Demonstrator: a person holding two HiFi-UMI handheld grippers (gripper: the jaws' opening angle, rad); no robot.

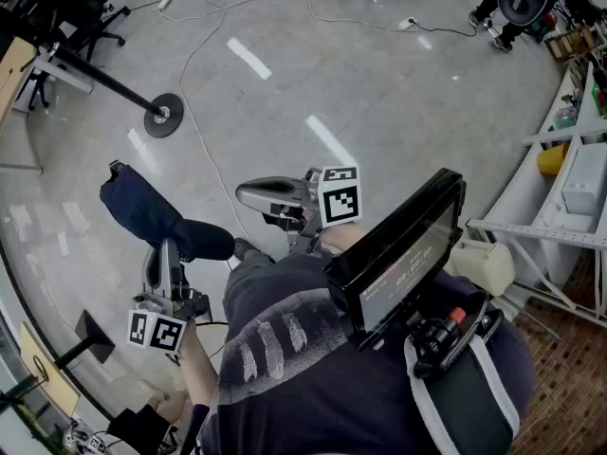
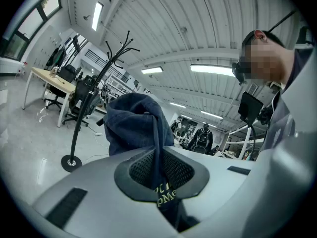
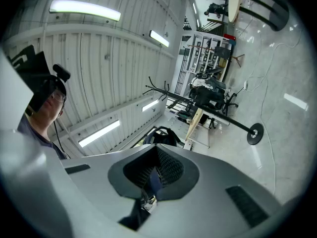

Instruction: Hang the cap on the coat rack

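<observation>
Left gripper (image 2: 161,182): pinches navy cap (image 1: 152,211) at left centre, jaws nearly closed on fabric; gold lettering (image 2: 166,195) cut off, unreadable. Right gripper (image 3: 150,185): clamps cap's strap (image 3: 152,177). Rack (image 1: 109,85): stands upper left.

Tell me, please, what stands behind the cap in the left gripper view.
The coat rack stands behind the cap, to its left, with a desk and chairs beyond. Whatever lies straight behind the cloth is covered.
</observation>
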